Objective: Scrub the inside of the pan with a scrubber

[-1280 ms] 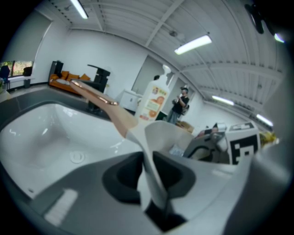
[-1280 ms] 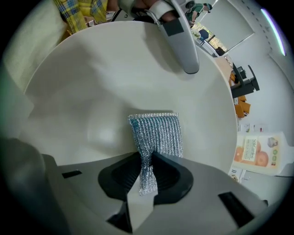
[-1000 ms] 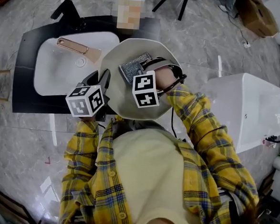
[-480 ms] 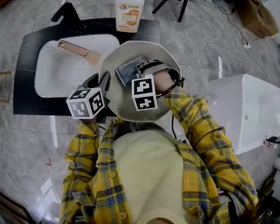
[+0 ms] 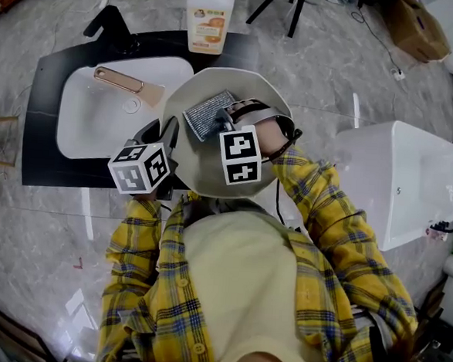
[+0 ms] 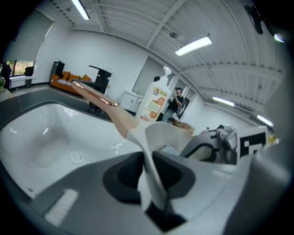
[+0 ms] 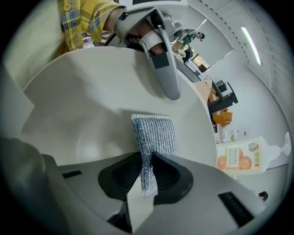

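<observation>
A cream pan (image 5: 211,175) hangs over the edge of a white sink (image 5: 84,120), its copper handle (image 5: 121,78) reaching out over the basin. My left gripper (image 5: 168,130) is shut on the pan's left rim (image 6: 154,183); its jaws have just been closing tighter, with the thin wall between them. My right gripper (image 5: 219,120) points steeply down into the pan and is shut on a silver mesh scrubber (image 5: 208,113). In the right gripper view the scrubber (image 7: 154,135) lies flat against the pan's inner wall (image 7: 92,105), with the left gripper (image 7: 163,69) on the rim beyond.
An orange-labelled soap bottle (image 5: 210,13) stands on the black counter behind the pan, and a black faucet (image 5: 110,21) is at the sink's back left. A white boxy fixture (image 5: 397,180) sits to the right on the marble floor.
My right gripper has tilted and slid the scrubber a little leftward inside the pan. The left gripper and the pan have stayed put.
</observation>
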{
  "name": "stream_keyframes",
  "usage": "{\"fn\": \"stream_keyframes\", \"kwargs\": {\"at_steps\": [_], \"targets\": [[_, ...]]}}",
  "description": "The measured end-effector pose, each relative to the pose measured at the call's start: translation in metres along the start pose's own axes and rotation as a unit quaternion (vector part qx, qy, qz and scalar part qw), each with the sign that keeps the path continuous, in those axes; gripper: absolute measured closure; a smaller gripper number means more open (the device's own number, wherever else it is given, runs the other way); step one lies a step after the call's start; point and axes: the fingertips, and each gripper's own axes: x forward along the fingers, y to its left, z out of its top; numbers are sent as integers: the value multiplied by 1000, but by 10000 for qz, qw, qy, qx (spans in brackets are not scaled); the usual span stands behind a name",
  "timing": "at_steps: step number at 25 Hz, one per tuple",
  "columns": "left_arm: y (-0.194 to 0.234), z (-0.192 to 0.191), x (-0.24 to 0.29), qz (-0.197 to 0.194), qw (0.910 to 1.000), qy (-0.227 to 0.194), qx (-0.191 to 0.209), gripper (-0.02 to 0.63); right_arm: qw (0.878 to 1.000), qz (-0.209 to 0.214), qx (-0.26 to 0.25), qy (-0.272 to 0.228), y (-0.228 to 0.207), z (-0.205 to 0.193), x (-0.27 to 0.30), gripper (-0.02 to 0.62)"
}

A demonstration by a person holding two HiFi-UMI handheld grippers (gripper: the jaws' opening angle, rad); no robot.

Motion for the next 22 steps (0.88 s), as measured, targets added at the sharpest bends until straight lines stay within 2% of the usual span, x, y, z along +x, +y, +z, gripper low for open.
{"fn": "stream_keyframes", "kwargs": {"at_steps": [5, 12, 16, 22], "targets": [[2, -1, 2, 4, 10000, -20, 12, 552, 9997, -235, 21, 31, -3, 0, -11, 515], [1, 1, -1, 83, 10000, -22, -11, 552, 9982, -453, 340, 221, -3, -2, -21, 515], [1, 0, -1, 80, 10000, 15, 3, 552, 9982, -291, 433, 283, 9, -1, -15, 515], [1, 0, -1, 62, 10000, 31, -7, 552, 9988, 54, 157, 452, 27, 1, -6, 515]]}}
